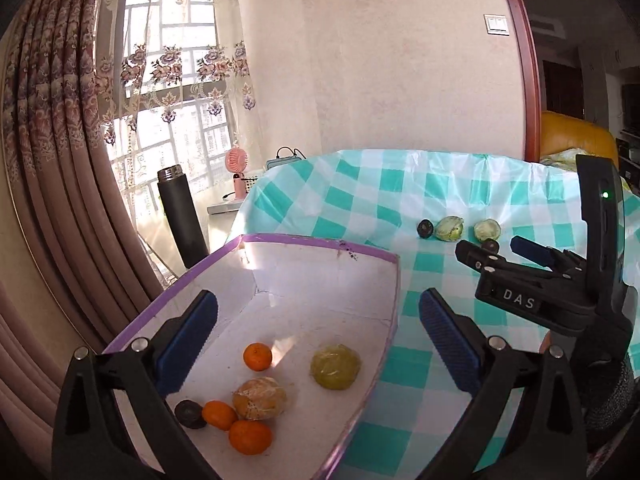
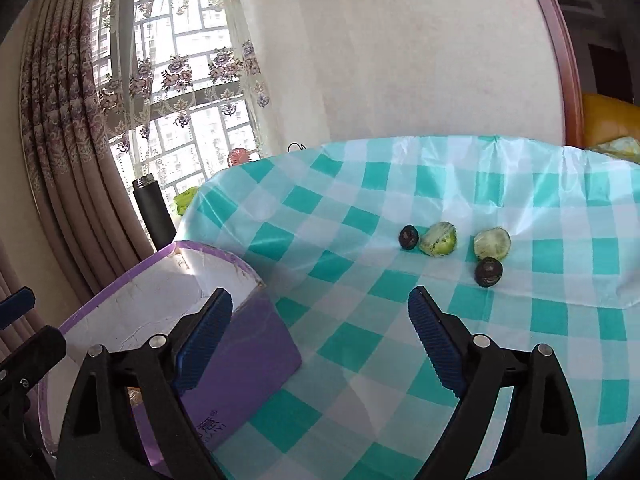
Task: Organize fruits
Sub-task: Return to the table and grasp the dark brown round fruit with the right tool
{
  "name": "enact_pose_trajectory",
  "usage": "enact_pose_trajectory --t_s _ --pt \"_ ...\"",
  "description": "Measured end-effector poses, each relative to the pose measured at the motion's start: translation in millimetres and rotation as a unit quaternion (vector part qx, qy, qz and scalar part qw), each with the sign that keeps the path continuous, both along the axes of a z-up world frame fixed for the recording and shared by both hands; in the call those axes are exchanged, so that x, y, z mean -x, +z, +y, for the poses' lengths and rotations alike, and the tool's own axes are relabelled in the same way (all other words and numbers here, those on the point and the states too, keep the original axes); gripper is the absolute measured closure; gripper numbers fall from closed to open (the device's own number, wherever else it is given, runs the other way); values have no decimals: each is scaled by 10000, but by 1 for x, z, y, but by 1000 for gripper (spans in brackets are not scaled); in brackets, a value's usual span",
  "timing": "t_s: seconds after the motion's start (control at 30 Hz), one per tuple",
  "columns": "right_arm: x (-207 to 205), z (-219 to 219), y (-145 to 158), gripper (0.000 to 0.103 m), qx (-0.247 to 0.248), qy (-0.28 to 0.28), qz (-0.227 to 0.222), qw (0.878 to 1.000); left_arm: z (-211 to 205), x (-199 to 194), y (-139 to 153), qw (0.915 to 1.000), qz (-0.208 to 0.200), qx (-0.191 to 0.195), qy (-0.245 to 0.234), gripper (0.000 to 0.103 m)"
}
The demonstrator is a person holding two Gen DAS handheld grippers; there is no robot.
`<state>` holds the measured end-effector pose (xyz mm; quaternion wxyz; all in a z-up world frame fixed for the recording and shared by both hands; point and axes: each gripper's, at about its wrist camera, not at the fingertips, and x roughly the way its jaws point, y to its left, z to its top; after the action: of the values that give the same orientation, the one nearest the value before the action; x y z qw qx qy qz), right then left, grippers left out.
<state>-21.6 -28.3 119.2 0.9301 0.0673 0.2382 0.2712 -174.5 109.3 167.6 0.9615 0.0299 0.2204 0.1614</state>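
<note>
The left gripper (image 1: 318,332) hung above the box (image 1: 312,245), tipped somewhat downward, its blue-padded jaws spread wide with nothing between them. The right gripper (image 2: 320,334) was tipped down the same way over the tablecloth (image 2: 400,184) just beside the box's purple outer wall, its jaws also wide apart and empty. In the left wrist view the right gripper showed at the right edge, reaching over the cloth towards the loose fruit.

Inside the white, purple-rimmed box lay three small oranges (image 1: 257,356), a peeled orange fruit (image 1: 260,398), a yellow-green fruit (image 1: 335,367) and a small dark fruit (image 1: 190,414). The oranges, the peeled fruit and the dark one were bunched close together; the yellow-green one lay apart from them. Farther out on the cloth sat two green fruits (image 2: 440,239) and two dark fruits (image 2: 489,272), near one another and well apart from the box.

The table wore a teal-and-white checked cloth. Behind it rose a pale wall with a light switch (image 1: 497,24). At left, a sunlit window (image 1: 180,40) had lace and heavy patterned curtains (image 1: 52,120), with a black flask (image 1: 180,212) and a pink fan (image 1: 237,162) near it.
</note>
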Motion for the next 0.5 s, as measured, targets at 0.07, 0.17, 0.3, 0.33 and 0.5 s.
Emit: enact_pose_trajectory --t_s 0.07,0.17,0.3,0.33,0.5 --pt "-14 -29 -11 16 -70 -395 164 9991 -29 -12 -1 9989 -112 58 -452 2" --pt "-34 -66 -31 16 3 -976 374 9945 -73 -34 -17 9942 -140 -97 -1064 2" --pt "-58 -104 -65 16 258 -1568 847 9837 -115 -76 -63 9845 349 -45 -1715 2" --pt "-64 -110 -72 16 255 -1612 989 9816 -119 -88 -77 9818 537 89 -1817 2" --pt "-95 -117 -90 17 450 -1615 1405 9758 -117 -143 -125 9723 1094 752 -1922 2"
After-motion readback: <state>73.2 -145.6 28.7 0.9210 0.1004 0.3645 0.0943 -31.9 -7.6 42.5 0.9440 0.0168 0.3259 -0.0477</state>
